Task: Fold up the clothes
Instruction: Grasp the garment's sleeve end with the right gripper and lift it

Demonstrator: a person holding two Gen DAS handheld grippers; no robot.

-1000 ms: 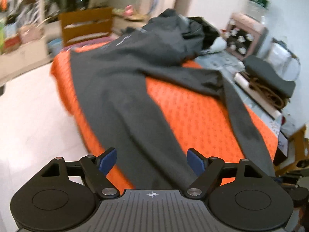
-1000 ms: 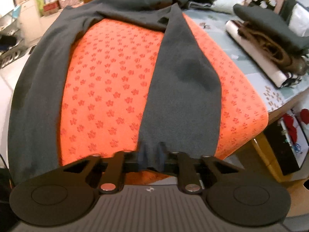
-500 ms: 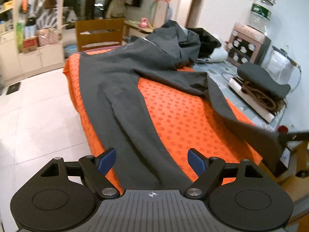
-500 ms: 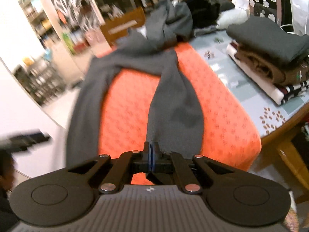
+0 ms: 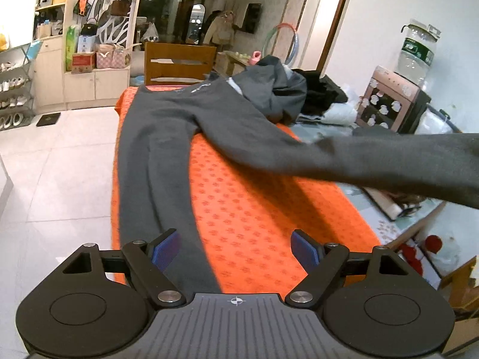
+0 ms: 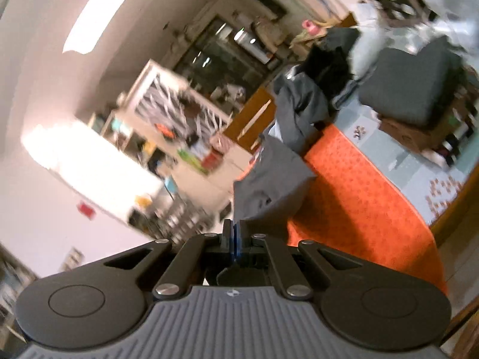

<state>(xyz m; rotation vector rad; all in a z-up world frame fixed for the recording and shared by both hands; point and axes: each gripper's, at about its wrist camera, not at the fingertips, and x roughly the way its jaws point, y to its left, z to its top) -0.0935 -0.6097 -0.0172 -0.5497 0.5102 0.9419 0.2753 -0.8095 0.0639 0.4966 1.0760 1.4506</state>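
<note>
While the right claw [image 6: 232, 236] is pinched tight on the hem of one grey trouser leg [image 6: 269, 185], lifted clear of the orange mat [image 6: 359, 197], the fold's first step is under way. Ahead of the left claw [image 5: 236, 249], its jaws apart and empty, lies the other leg [image 5: 149, 173]. Next, I judge, carry the lifted leg across onto it.

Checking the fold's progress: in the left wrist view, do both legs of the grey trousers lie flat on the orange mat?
No: one leg of the grey trousers lies flat on the orange mat, while the other hangs lifted above it.
</note>
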